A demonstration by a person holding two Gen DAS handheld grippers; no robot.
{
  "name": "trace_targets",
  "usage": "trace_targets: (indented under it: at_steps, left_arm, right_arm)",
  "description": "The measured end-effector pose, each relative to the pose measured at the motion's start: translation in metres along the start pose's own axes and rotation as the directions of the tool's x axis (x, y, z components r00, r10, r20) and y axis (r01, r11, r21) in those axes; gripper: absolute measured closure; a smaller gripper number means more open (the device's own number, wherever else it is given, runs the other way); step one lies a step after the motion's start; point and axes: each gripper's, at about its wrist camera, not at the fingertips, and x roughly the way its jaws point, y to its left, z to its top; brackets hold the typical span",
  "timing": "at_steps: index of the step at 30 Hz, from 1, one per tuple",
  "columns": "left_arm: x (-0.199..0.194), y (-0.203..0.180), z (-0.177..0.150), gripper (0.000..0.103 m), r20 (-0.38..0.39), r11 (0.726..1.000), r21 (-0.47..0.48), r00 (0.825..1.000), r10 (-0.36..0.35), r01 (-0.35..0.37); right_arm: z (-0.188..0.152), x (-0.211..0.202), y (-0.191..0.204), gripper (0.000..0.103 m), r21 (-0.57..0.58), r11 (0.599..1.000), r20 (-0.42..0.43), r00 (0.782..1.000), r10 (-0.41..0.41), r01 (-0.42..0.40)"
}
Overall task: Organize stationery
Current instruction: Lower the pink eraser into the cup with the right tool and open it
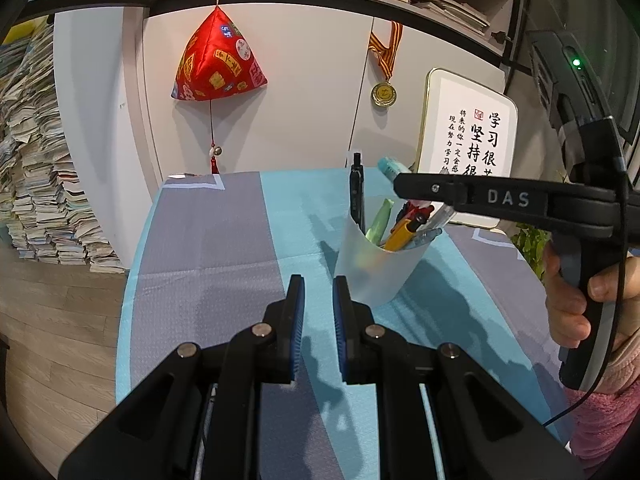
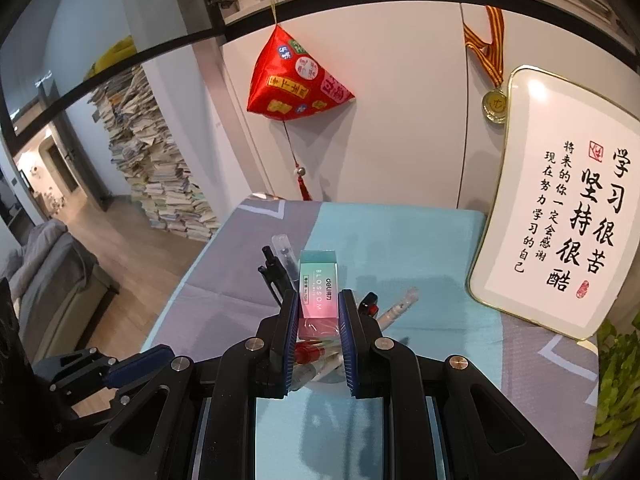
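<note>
A frosted white pen cup (image 1: 374, 270) stands on the blue-grey tablecloth (image 1: 224, 248) and holds several pens, among them a black pen (image 1: 356, 192) and a yellow pen (image 1: 402, 234). My left gripper (image 1: 319, 284) is empty, jaws slightly apart, just left of the cup. My right gripper (image 2: 318, 300) is shut on a pink-and-teal eraser (image 2: 319, 290) and holds it right above the cup's pens (image 2: 276, 268). In the left wrist view the right gripper's finger (image 1: 472, 196) reaches over the cup and the eraser's teal end (image 1: 392, 168) shows behind it.
A framed calligraphy board (image 2: 560, 220) leans on the white cabinet at the back right. A green plant (image 2: 616, 384) is at the right edge. A red pouch (image 1: 218, 64) and a medal (image 1: 384, 94) hang on the cabinet. Book stacks (image 1: 36, 184) stand on the floor, left.
</note>
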Motion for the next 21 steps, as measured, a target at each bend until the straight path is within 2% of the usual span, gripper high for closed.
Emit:
trace_targets:
  at_steps: [10,21]
  left_arm:
    - [0.001,0.004,-0.002,0.091,-0.006,1.0,-0.013,1.0,0.001,-0.001]
    - [0.002,0.007,-0.002,0.091,-0.007,1.0,-0.026,1.0,-0.003,0.002]
  right_arm:
    - [0.003,0.002,0.005,0.082,-0.004,1.0,0.01,1.0,-0.001,0.001]
    - [-0.002,0.011,0.009,0.082,-0.027,1.0,-0.037,0.999,-0.007,0.006]
